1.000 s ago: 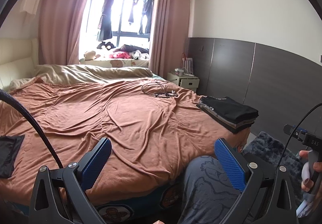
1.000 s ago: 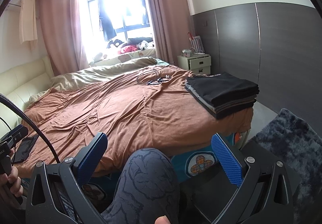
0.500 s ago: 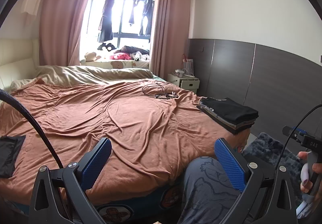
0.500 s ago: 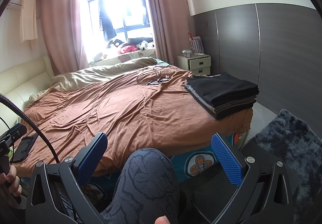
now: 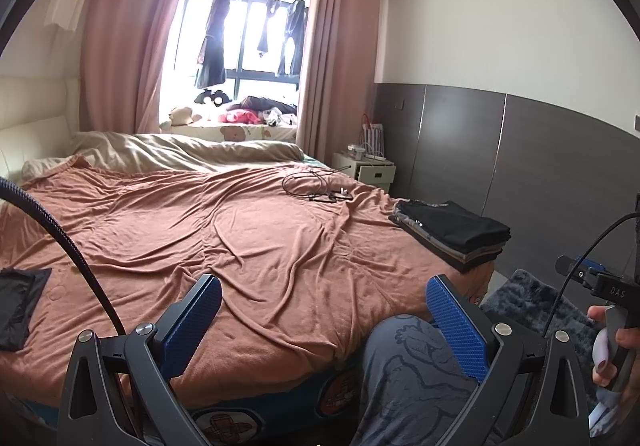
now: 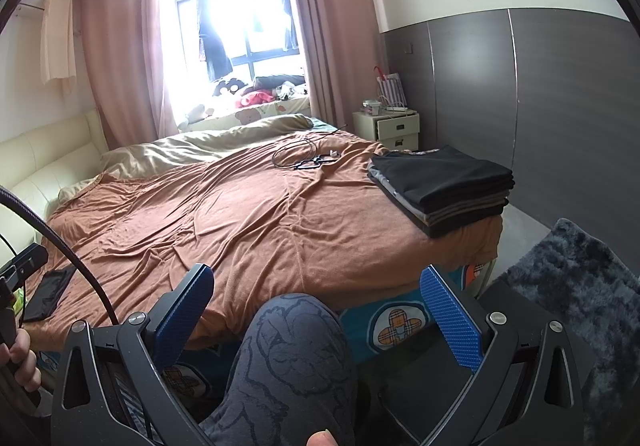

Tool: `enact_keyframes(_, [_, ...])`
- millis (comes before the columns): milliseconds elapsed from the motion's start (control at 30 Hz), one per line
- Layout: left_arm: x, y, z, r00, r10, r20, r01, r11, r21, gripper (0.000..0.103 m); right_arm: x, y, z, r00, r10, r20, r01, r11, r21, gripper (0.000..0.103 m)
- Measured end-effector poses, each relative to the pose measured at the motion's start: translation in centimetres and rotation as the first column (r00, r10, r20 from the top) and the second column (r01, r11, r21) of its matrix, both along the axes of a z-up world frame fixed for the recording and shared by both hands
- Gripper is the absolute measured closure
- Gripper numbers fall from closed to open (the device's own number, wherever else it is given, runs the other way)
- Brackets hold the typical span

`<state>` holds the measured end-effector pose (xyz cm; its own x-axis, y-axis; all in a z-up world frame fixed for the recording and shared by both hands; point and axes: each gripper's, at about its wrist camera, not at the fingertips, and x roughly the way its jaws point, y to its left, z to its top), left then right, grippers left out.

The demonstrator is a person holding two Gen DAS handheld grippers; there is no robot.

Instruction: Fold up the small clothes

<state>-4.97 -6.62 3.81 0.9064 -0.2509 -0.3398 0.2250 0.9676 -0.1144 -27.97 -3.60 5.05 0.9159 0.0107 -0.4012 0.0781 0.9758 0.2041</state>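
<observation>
Clothes first: folded stack (image 6: pixel 440 185) of dark garments sits on the bed's near right corner, black piece on top, edges squared, long axis running from the foot edge toward the headboard side. Second item, a flat dark cloth (image 5: pixel 18 306), lies alone at the bed's left edge, near the foot. It looks loosely laid rather than stacked; whether it is fully folded cannot be told from here.

Bed (image 5: pixel 248 246) is the landmark: brown cover, wrinkled, bare across its middle. Cables (image 5: pixel 316 185) lie on it toward the far side, well apart from both garments.

Left gripper (image 5: pixel 320 326): jaws spread wide, nothing between the blue pads, held off the foot of the bed above the person's knee (image 5: pixel 404 374). Right gripper (image 6: pixel 316 310): likewise released, empty, also off the foot edge.

Key relation: from the left gripper the flat dark cloth lies to the left and slightly ahead, on the bed surface; the stack lies ahead and to the right. From the right gripper the stack is ahead-right and near, the dark cloth far off to the left. Judgement: left hand is nearer the loose cloth, right hand nearer the stack. If the cloth is next, the left gripper would need to swing left and down to its near edge.
</observation>
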Motion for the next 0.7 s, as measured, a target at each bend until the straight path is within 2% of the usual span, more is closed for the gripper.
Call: enact_keyframes(700, [-1.1, -0.8, 0.0, 1.000, 0.002, -0.003, -0.002, 1.000, 0.017, 0.000, -0.7, -0.2, -0.6, 1.000, 0.005, -0.001, -0.005, 1.000, 0.007, 0.000])
